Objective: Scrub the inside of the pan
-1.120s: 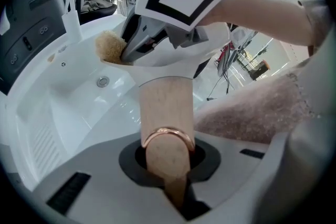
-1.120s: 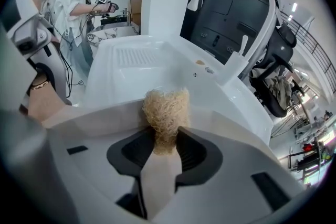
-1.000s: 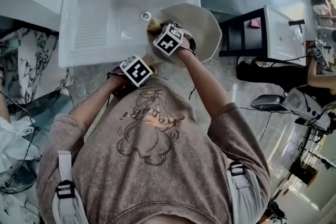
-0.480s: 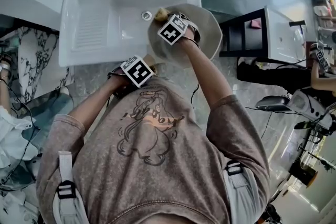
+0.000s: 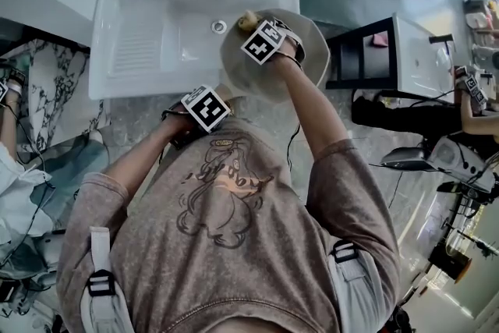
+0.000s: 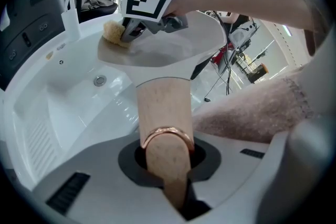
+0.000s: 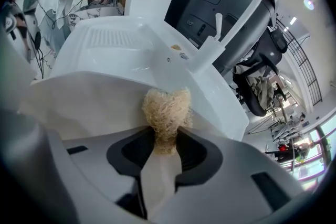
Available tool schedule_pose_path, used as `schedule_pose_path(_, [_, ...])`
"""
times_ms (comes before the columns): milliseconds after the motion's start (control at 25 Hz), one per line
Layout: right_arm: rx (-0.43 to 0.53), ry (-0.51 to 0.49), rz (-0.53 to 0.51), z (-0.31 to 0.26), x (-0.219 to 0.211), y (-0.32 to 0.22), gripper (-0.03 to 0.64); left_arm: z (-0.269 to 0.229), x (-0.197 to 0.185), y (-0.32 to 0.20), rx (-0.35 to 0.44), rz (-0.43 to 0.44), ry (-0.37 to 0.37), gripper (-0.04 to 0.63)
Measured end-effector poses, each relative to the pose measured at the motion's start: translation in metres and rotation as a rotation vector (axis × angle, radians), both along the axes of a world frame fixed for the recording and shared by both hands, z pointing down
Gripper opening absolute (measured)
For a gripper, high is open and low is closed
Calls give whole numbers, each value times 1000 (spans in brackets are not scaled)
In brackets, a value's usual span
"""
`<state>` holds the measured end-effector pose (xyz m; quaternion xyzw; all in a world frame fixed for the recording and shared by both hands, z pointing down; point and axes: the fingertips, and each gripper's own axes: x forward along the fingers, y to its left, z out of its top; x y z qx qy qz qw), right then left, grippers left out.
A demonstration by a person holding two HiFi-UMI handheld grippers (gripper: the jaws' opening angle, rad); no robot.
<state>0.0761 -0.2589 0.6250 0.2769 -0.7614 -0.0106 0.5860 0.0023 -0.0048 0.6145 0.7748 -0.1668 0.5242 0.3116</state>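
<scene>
The pale wooden handle (image 6: 163, 113) of the round beige pan (image 5: 308, 62) is clamped in the left gripper (image 6: 167, 165), over the white sink's (image 5: 148, 35) right edge. A straw-coloured fibrous scrubber (image 7: 167, 110) is pinched in the right gripper (image 7: 161, 155) and pressed against the pan's far inner rim. From the head view, the handle is hidden under the marker cube.

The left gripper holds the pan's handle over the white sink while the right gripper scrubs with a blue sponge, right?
Not blue: the right gripper view shows the right gripper shut on a pale straw-coloured fibre scrubber. The rest holds.
</scene>
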Motion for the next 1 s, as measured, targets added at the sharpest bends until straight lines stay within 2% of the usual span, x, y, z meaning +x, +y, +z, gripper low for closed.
schedule_pose_path(400, [30, 90, 49, -12, 46, -19, 144, 2, -1, 0, -5, 8, 1, 54])
schedule_pose_path(1000, [3, 232, 4, -30, 85, -10, 144, 2, -2, 3, -19, 28, 2, 54])
